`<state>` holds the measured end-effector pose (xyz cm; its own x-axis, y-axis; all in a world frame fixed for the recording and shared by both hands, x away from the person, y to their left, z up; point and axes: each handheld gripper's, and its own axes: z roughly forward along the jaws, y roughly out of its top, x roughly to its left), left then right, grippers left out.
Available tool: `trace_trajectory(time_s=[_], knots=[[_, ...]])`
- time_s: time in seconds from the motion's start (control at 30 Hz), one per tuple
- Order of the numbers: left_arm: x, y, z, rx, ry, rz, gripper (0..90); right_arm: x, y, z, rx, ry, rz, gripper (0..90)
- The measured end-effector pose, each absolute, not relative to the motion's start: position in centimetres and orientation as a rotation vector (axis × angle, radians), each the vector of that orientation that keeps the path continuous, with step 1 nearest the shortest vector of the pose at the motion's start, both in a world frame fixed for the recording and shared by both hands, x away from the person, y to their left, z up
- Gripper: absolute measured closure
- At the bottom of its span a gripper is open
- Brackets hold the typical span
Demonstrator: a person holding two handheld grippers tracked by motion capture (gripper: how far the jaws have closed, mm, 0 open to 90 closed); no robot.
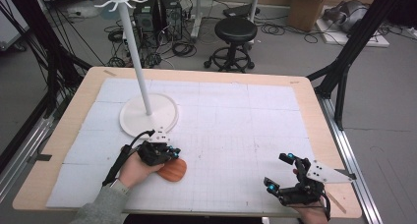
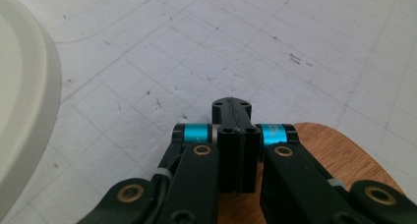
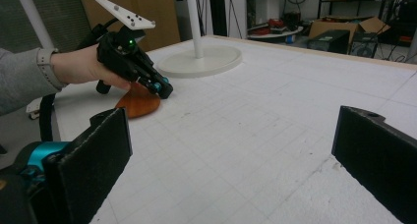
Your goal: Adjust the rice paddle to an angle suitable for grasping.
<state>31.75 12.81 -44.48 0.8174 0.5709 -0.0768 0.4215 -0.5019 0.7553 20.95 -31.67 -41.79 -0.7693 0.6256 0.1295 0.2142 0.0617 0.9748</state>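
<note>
Two grippers – left gripper (image 1: 173, 152) fingers clenched over wooden disc (image 1: 173, 170), right gripper (image 1: 279, 174) fingers released.

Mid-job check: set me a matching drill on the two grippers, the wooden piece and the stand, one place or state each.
Things:
1. left gripper
2. right gripper
3. wooden disc
4. white stand

Places or states:
A. jaws wide apart, nothing between them
B. upright on a round base at the far left of the mat
C. jaws pressed together above the wood
D. lying flat on the mat, partly under a gripper

Pairs: 1-C, 2-A, 3-D, 4-B
</note>
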Motion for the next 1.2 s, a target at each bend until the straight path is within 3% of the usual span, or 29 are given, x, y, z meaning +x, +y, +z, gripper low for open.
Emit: trace_trajectory(time_s=[1.2], knots=[[26.1, 16.6, -44.4, 2.161, 0.775, 0.16, 89.6, 24.6, -28.7, -42.0, 0.774, 2.127, 1.763, 0.3]])
